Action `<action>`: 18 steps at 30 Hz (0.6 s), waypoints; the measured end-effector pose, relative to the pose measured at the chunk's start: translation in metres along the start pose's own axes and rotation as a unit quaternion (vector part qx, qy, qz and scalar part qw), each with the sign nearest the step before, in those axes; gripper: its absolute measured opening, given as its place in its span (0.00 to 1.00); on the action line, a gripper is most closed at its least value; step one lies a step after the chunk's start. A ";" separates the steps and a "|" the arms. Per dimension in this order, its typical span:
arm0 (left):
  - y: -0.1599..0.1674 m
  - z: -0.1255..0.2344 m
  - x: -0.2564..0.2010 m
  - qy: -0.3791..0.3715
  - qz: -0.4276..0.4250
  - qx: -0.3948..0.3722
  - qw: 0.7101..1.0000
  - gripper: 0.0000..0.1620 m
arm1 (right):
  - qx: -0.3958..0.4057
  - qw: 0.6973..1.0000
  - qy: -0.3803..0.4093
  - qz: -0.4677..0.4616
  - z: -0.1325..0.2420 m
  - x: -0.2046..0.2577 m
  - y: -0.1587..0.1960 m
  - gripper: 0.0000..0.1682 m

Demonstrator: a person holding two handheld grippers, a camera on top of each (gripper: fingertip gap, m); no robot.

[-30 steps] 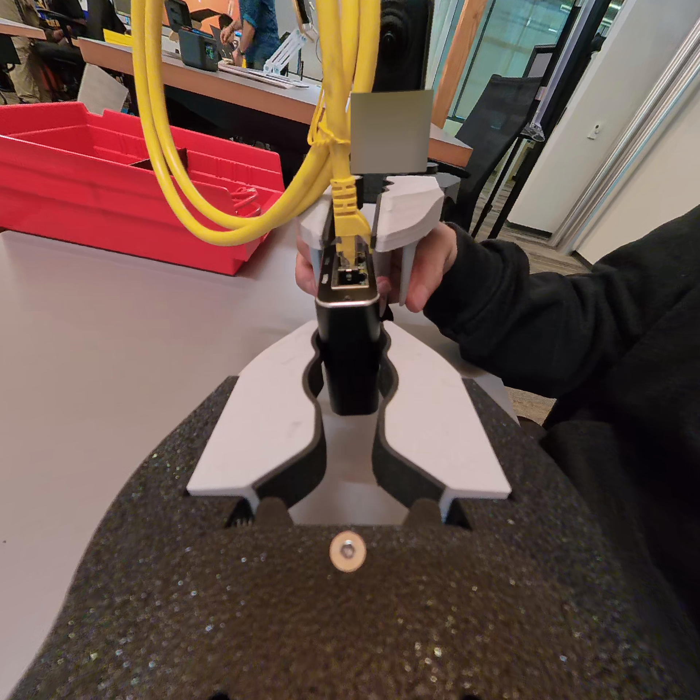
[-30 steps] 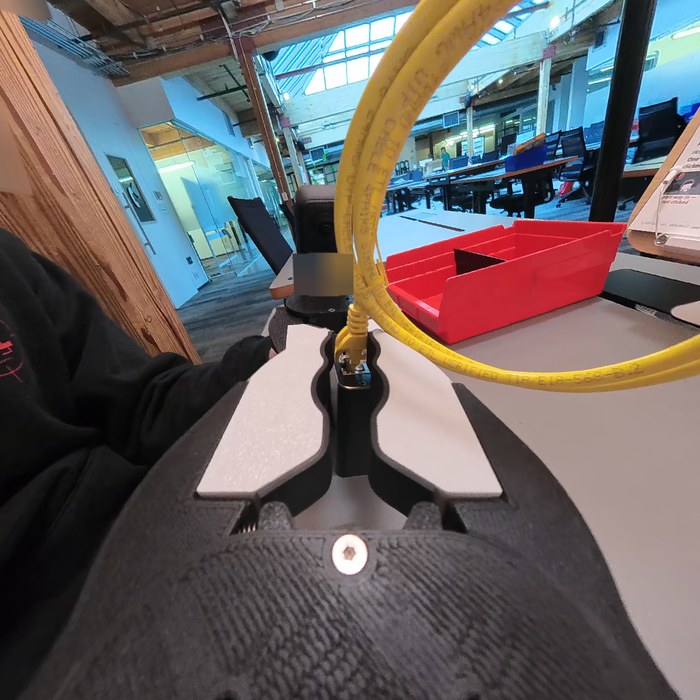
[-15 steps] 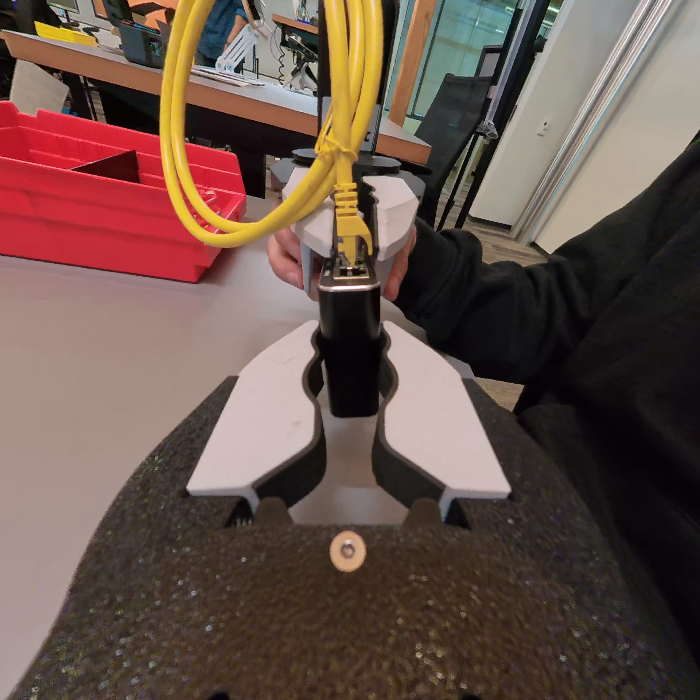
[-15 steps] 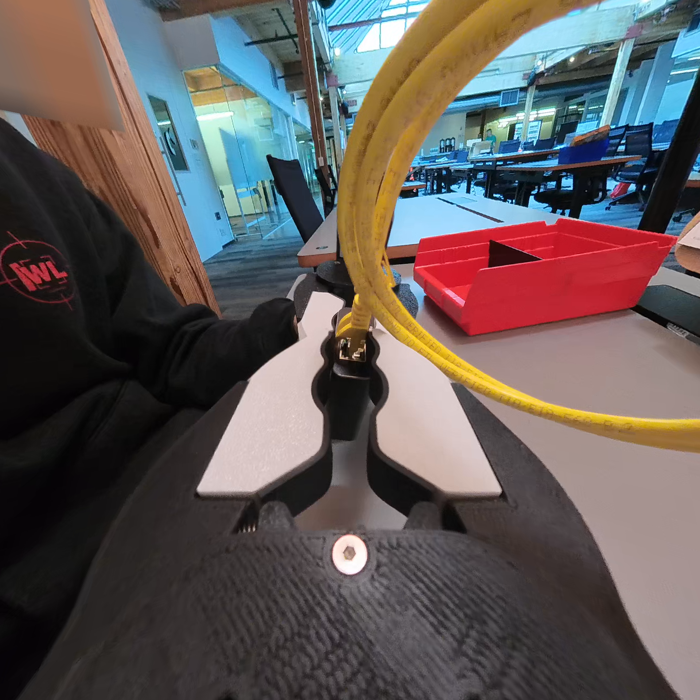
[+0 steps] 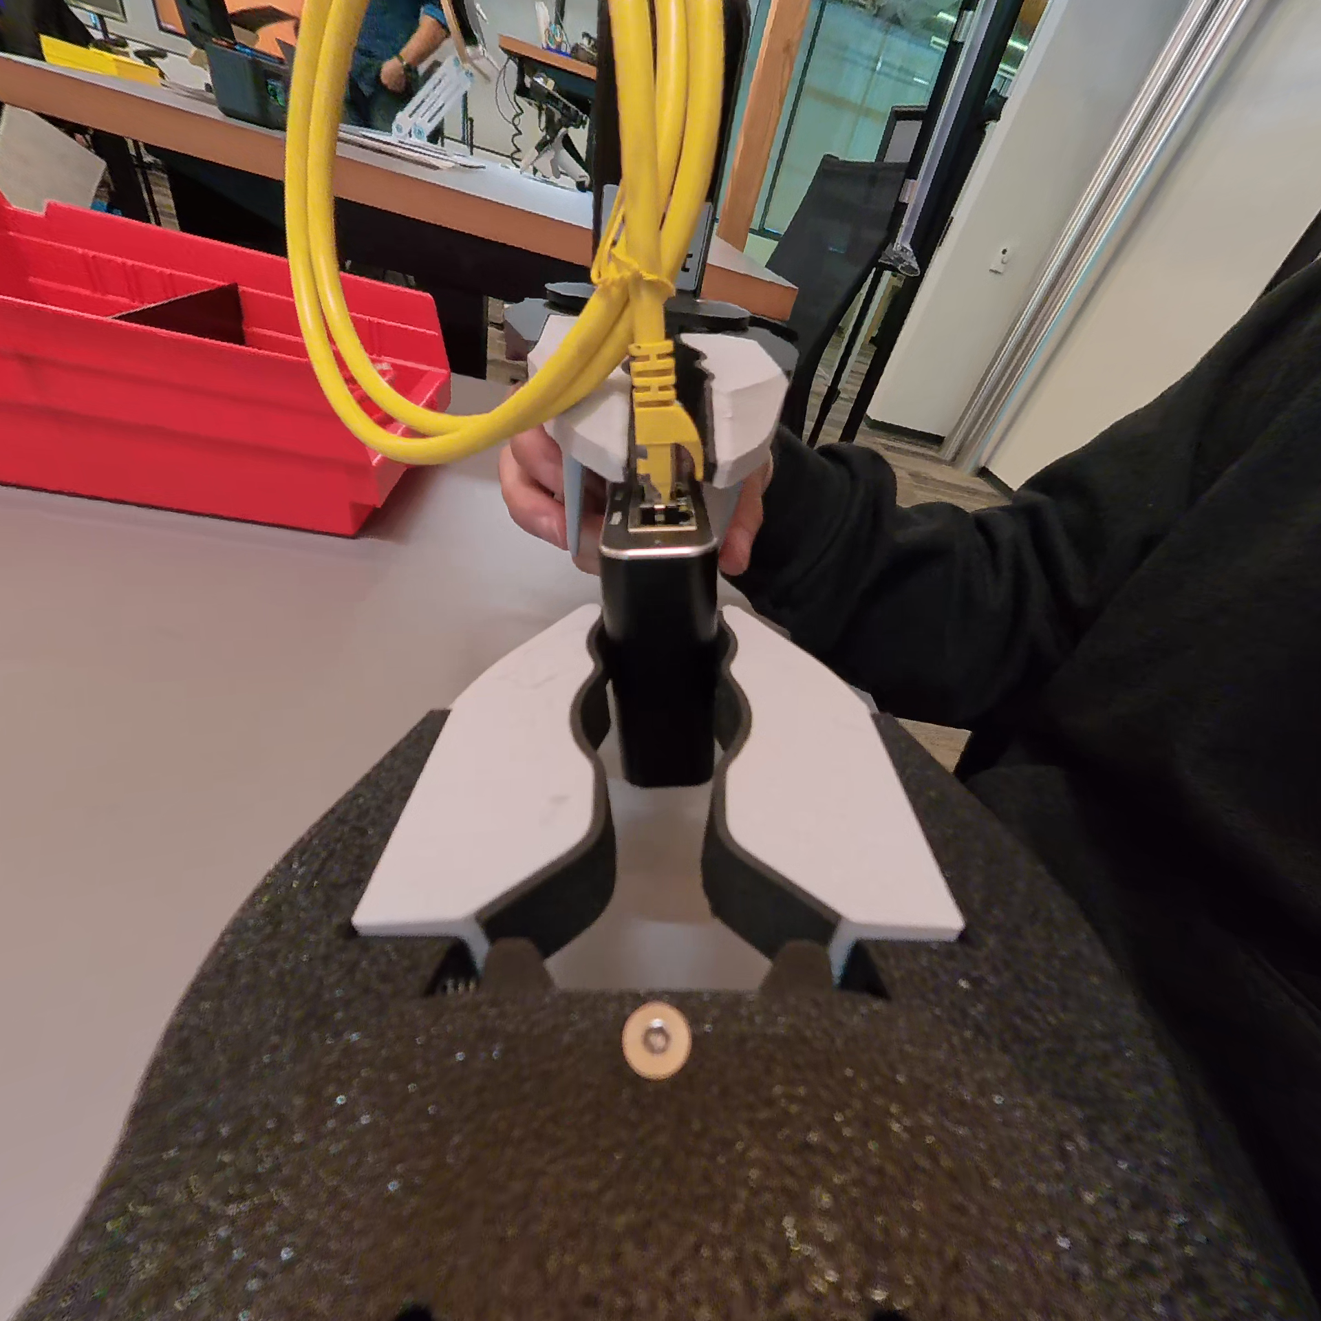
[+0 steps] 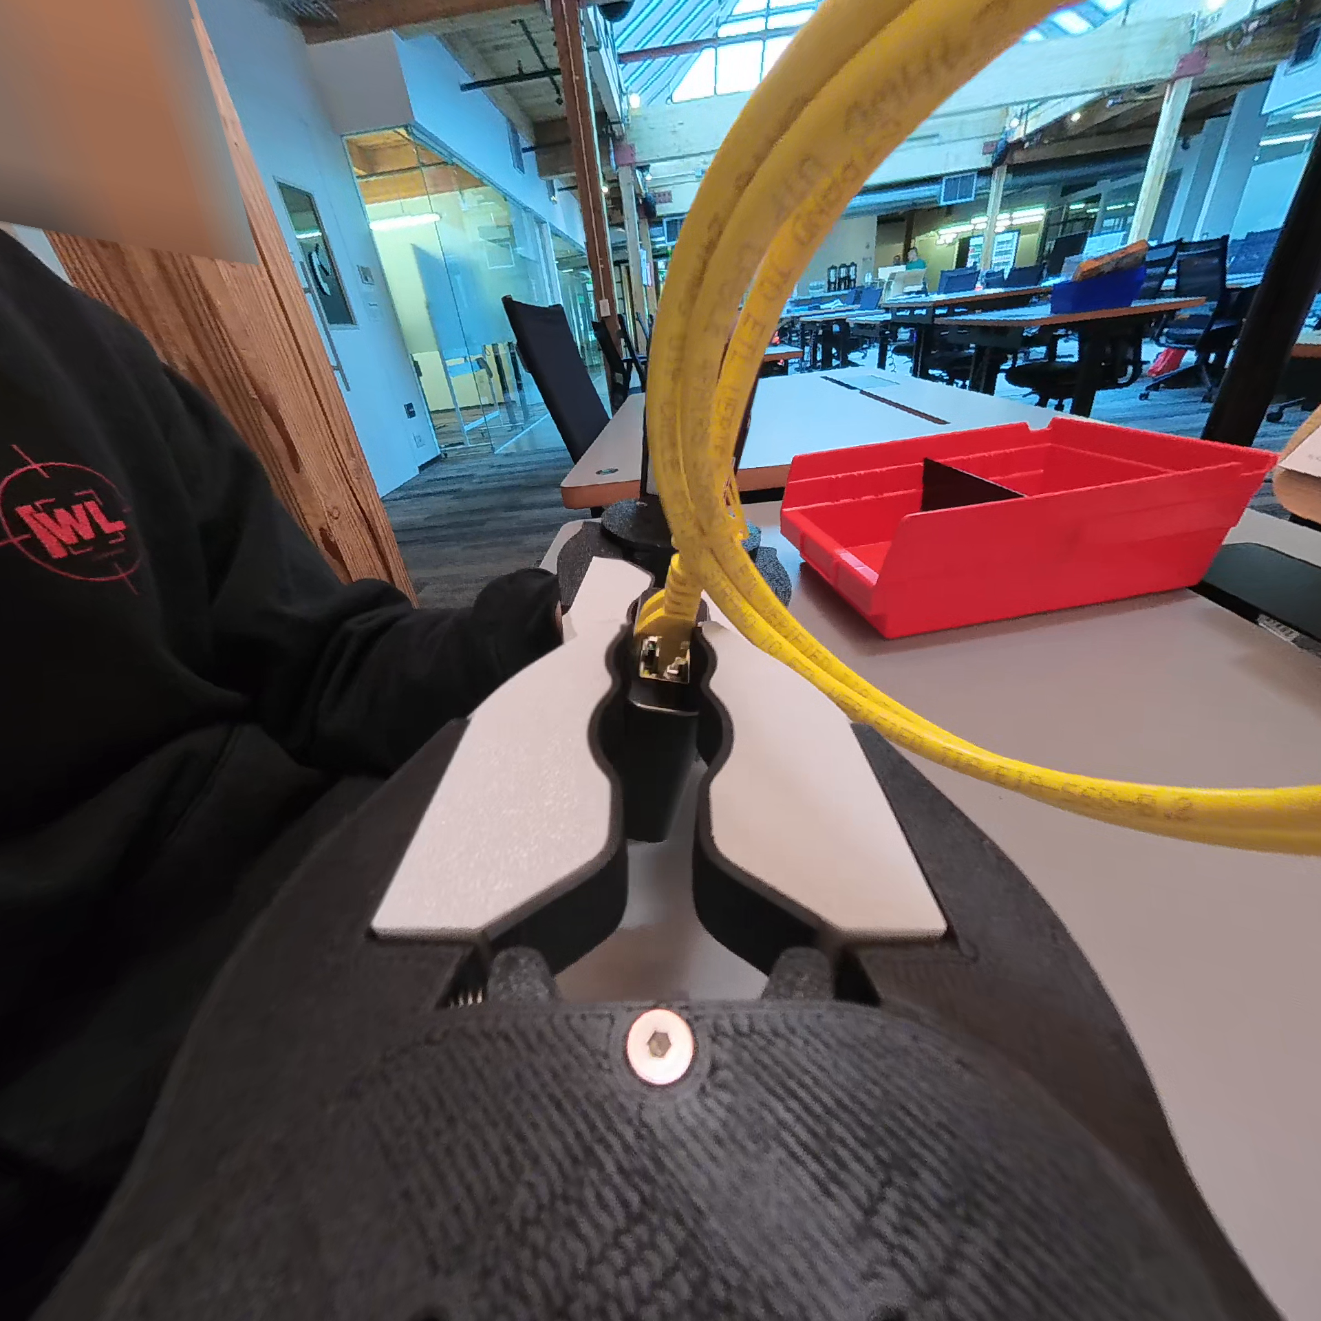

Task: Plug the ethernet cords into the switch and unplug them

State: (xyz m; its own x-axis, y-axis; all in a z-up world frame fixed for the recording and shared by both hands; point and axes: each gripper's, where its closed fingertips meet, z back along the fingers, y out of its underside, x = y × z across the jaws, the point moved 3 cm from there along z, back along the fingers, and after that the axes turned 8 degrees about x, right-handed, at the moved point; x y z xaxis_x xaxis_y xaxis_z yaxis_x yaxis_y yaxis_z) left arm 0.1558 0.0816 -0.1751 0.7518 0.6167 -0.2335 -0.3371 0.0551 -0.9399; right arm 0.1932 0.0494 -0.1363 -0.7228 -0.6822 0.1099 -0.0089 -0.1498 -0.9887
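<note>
Switch point(image 5: 661, 686) sits clamped in your left tool point(image 5: 659, 708), above the tabletop point(image 5: 214, 679) edge. Your left view alone shows your right tool point(image 5: 668, 422) pinching the yellow cord's point(image 5: 647, 214) plug point(image 5: 657, 436) at its port; your right view point(image 6: 661, 643) hides that grip.
</note>
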 end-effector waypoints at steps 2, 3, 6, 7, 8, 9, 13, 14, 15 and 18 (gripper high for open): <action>-0.001 0.001 0.000 0.001 -0.002 -0.003 1.000 0.15 | 0.000 1.000 0.002 0.008 0.000 0.001 -0.001 0.09; -0.001 0.001 0.000 0.000 -0.003 -0.004 1.000 0.16 | 0.003 1.000 0.005 0.012 0.000 0.001 -0.001 0.09; -0.001 0.002 0.000 -0.006 -0.008 -0.004 1.000 0.15 | 0.013 1.000 0.012 0.016 0.000 0.000 0.000 0.09; -0.001 0.002 0.001 -0.009 -0.011 -0.005 1.000 0.15 | 0.012 1.000 0.015 0.017 0.000 0.000 0.000 0.08; -0.001 0.002 0.001 -0.013 -0.017 -0.003 1.000 0.15 | 0.009 1.000 0.014 0.017 -0.001 0.000 0.000 0.08; -0.001 0.003 0.001 -0.020 -0.024 -0.002 1.000 0.15 | 0.006 1.000 0.013 0.017 -0.001 0.000 0.000 0.08; -0.007 0.005 0.004 -0.051 -0.045 -0.025 0.997 0.17 | -0.014 1.000 0.024 0.014 -0.001 -0.003 -0.002 0.08; -0.009 0.005 0.004 -0.058 -0.050 -0.034 0.997 0.21 | -0.009 1.000 0.021 0.011 -0.003 -0.003 -0.001 0.08; -0.010 0.004 0.002 -0.055 -0.054 -0.036 0.996 0.25 | -0.005 1.000 0.022 0.013 -0.006 -0.003 0.001 0.08; -0.006 -0.001 0.002 -0.056 -0.053 -0.012 0.997 0.29 | 0.001 1.000 0.021 0.007 -0.016 -0.004 0.005 0.08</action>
State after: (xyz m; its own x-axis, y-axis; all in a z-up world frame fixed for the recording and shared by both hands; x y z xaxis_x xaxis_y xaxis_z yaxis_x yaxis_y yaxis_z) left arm 0.1597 0.0819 -0.1705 0.7146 0.6917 -0.1039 -0.2439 0.1072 -0.9639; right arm 0.1847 0.0627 -0.1435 -0.7517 -0.6532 0.0908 0.0036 -0.1417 -0.9899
